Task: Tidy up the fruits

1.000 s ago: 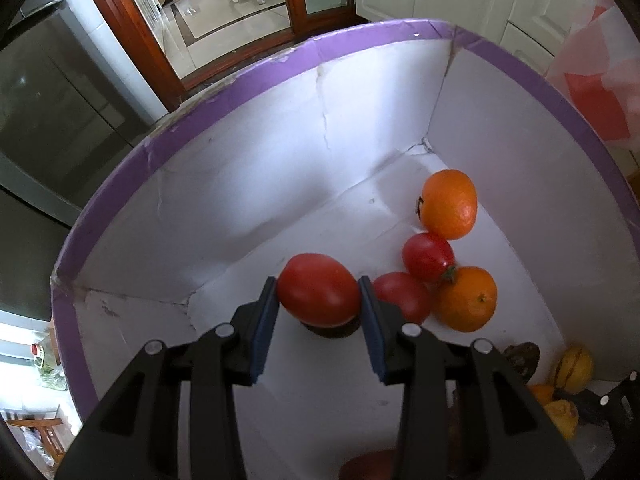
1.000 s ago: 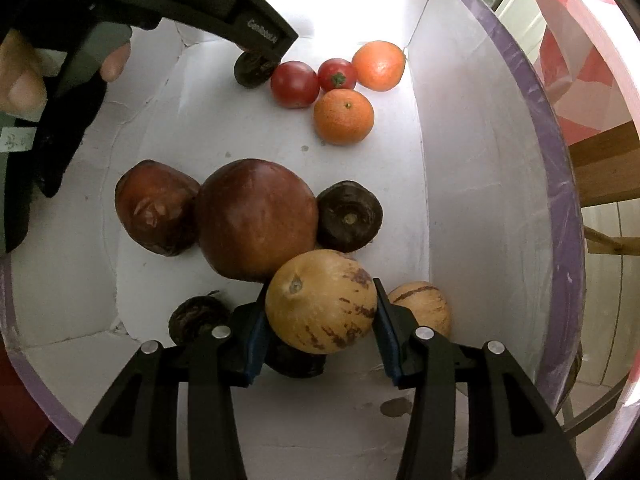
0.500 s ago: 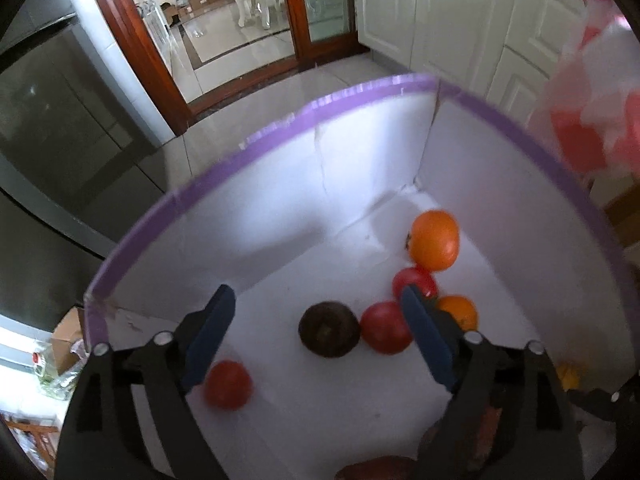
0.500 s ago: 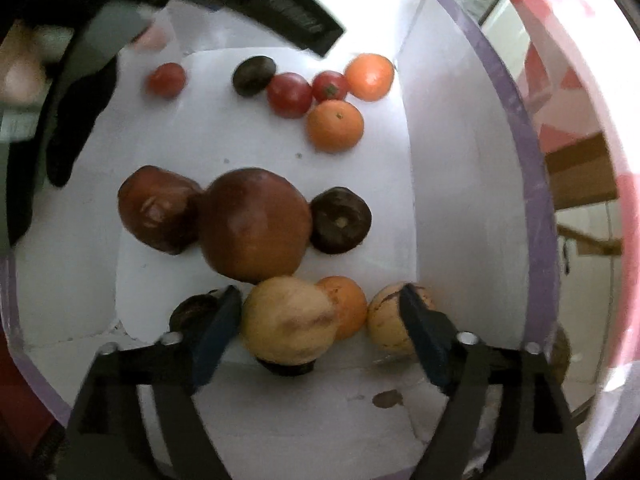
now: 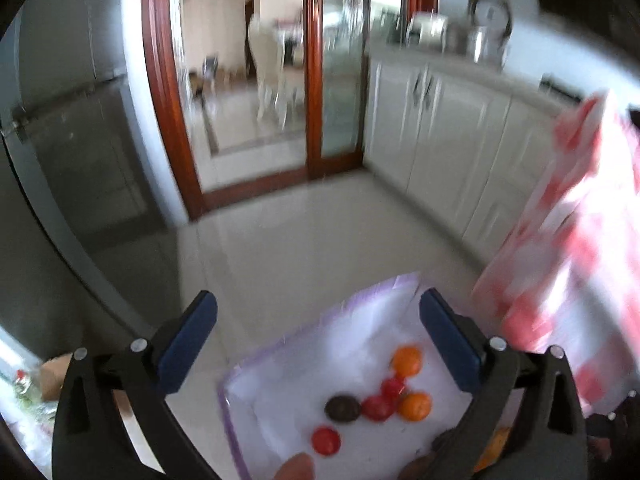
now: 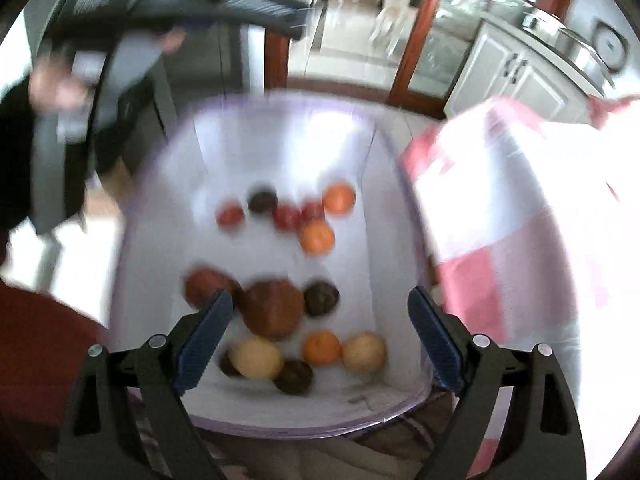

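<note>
A white box with a purple rim holds several fruits. At its far end lie a red tomato, a dark fruit, more tomatoes and oranges. At its near end lie a large brown fruit, a pale yellow fruit, an orange and dark fruits. My left gripper is open and empty, high above the box. My right gripper is open and empty, above the box's near end. Both views are blurred.
A red-and-white checked cloth lies right of the box. White kitchen cabinets and a wood-framed glass door stand behind, with tiled floor below. The left hand and its gripper show in the right wrist view.
Both grippers opened, let go of the tomato and the yellow fruit in the box, then rose away from it. The tomato rolled to the left of the dark fruit.
</note>
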`<state>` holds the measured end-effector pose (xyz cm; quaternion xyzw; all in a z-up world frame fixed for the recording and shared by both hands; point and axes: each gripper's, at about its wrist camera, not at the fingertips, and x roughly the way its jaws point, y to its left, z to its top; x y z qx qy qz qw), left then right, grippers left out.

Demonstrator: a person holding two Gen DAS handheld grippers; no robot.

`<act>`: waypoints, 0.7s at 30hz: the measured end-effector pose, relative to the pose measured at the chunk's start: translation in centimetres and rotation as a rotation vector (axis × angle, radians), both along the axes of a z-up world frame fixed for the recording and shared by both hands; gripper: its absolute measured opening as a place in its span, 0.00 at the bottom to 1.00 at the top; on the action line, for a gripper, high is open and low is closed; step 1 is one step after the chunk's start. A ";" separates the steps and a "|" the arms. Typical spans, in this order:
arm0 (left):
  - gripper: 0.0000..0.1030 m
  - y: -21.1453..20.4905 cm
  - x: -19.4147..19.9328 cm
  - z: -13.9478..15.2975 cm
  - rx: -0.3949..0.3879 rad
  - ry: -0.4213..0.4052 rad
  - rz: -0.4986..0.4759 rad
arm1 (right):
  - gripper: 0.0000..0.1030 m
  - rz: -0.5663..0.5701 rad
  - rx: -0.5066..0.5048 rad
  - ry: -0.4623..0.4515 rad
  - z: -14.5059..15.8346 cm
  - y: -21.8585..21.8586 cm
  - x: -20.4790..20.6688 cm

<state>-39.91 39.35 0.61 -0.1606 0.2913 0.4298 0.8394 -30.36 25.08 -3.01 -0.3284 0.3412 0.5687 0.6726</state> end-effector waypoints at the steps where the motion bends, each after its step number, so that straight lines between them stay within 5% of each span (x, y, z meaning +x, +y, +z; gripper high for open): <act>1: 0.99 -0.1 -0.7 1.3 0.010 -0.034 -0.005 | 0.84 -0.022 0.041 0.028 1.2 -0.2 0.4; 5: 0.99 -0.2 -2.4 3.6 0.029 -0.053 0.063 | 0.84 -0.113 0.164 0.116 4.3 -0.9 1.4; 9: 0.99 0.8 -2.4 1.6 -0.062 0.028 0.092 | 0.84 -0.175 0.030 0.134 3.0 0.5 0.8; 14: 0.99 0.8 -1.9 -2.8 -0.167 0.165 0.089 | 0.84 -0.172 -0.110 0.033 0.4 1.4 -0.8; 21: 0.99 -0.8 -1.4 -7.2 -0.258 0.255 0.049 | 0.84 -0.226 -0.203 0.073 -2.5 1.3 0.3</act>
